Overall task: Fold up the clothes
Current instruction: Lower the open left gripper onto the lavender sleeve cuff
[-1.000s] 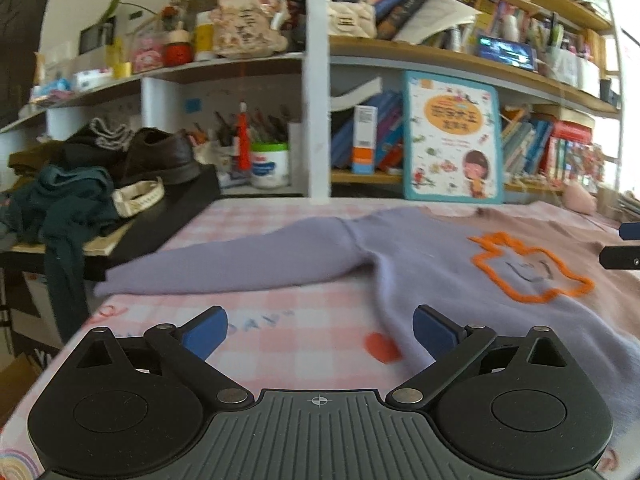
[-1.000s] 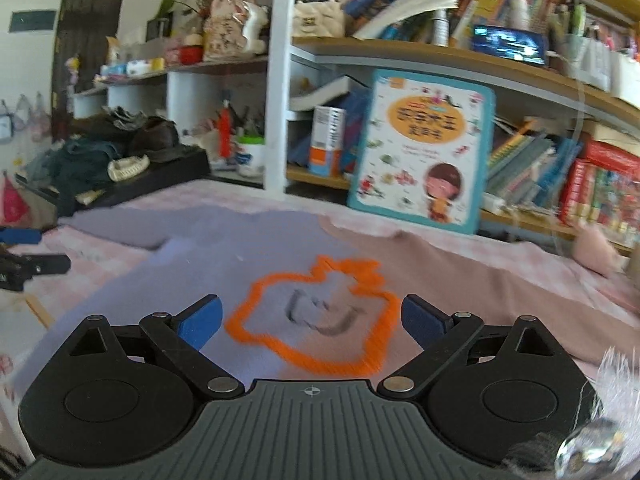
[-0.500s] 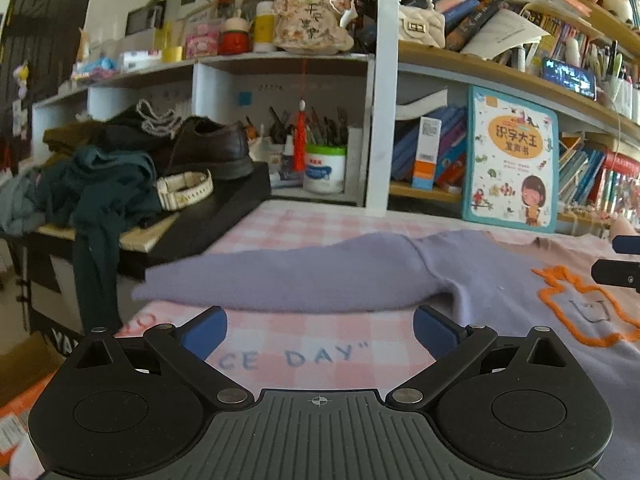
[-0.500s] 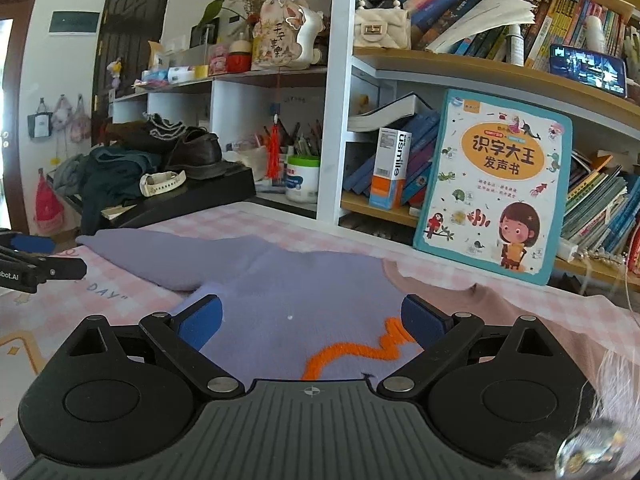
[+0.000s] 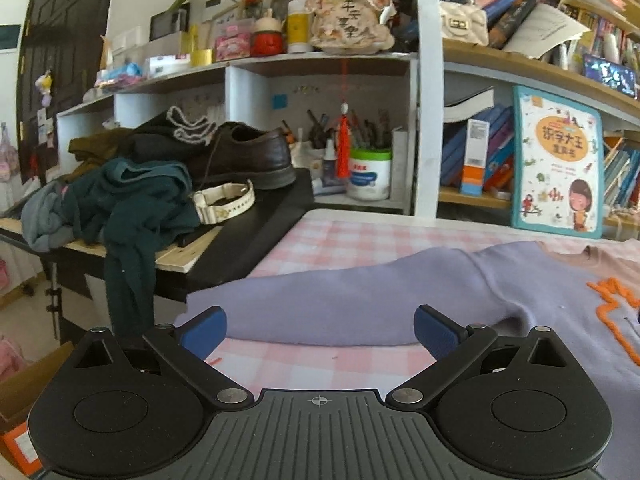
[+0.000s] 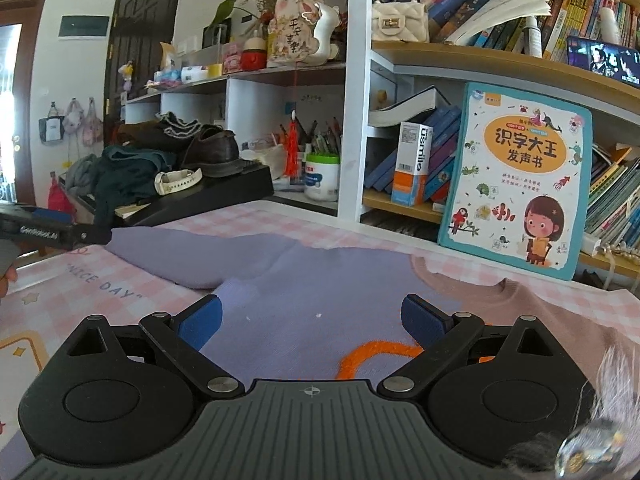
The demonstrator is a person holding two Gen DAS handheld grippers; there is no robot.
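Sweater (image 5: 532,292): a lilac knit that is lying flat on the pink checked cloth (image 5: 360,236), one sleeve (image 5: 340,300) stretching out toward the table's left edge, an orange outline (image 6: 376,356) stitched on the chest. A pinkish-brown part (image 6: 552,312) is showing at the collar side, to the right.

Left claw (image 5: 320,330): the blue pads (image 5: 202,330) are standing wide apart and gripping nothing. It is hovering low over the cloth at the near edge; the sleeve is lying just beyond the tips, crossing the gap between them. Whether the tips are touching the fabric cannot be told.

Right claw (image 6: 312,318): also spread wide, empty. It is sitting over the sweater's body, lilac knit filling the space between the fingers (image 6: 424,318) and the orange outline lying just under the right finger, partly hidden by it.

Left claw from the right camera (image 6: 52,228): it is reaching in from the left edge, its tip right by the sleeve's cuff end (image 6: 132,240); contact cannot be told.

Cloth: printed lettering "NICE DAY" (image 6: 104,284) is showing on the bare part near the sleeve.

Book (image 6: 516,192): a children's picture book that is leaning upright against the shelf (image 6: 480,56) behind the sweater, well apart from both claws.

Side board (image 5: 248,232): a black slab beside the table's left edge that is carrying a brown shoe (image 5: 248,156), a white watch (image 5: 224,202) and a heap of dark green clothes (image 5: 132,200) hanging over its edge.
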